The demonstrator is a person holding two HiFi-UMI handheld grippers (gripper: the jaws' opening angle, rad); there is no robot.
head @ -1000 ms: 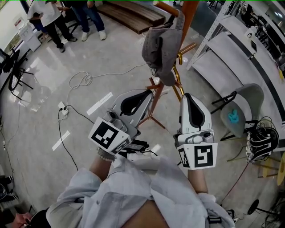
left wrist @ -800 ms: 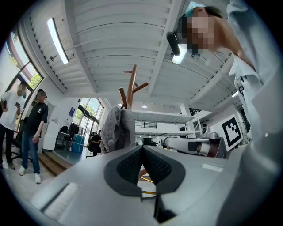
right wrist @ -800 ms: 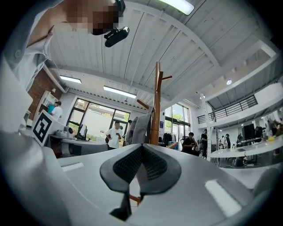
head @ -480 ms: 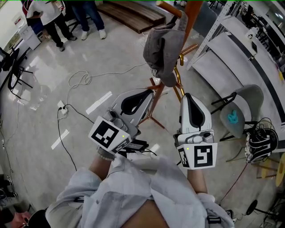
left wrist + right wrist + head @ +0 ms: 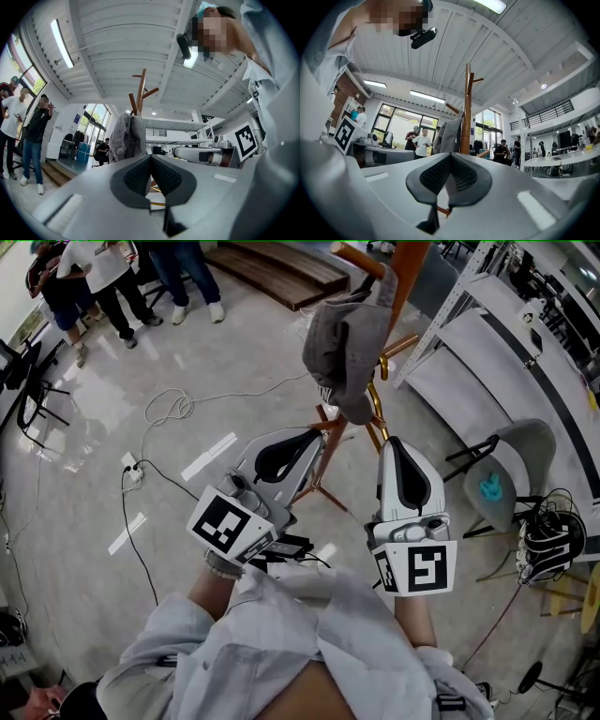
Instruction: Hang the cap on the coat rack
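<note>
A grey cap (image 5: 342,345) hangs on a peg of the wooden coat rack (image 5: 396,277), clear of both grippers. The same cap (image 5: 126,137) shows beyond the jaws in the left gripper view, under the rack's pole (image 5: 140,91). In the right gripper view the cap (image 5: 447,135) hangs left of the pole (image 5: 466,110). My left gripper (image 5: 298,432) is shut and empty, held below and to the left of the cap. Beside it on the right, my right gripper (image 5: 395,444) is also shut and holds nothing. Both point toward the rack.
The rack's legs (image 5: 323,486) spread on the shiny floor just ahead of the grippers. A cable and power strip (image 5: 134,472) lie on the floor at left. A grey chair (image 5: 511,470) and white shelving (image 5: 497,343) stand at right. People (image 5: 103,277) stand at far left.
Both grippers and the cap have stayed put. Only the people at far left have shifted a little.
</note>
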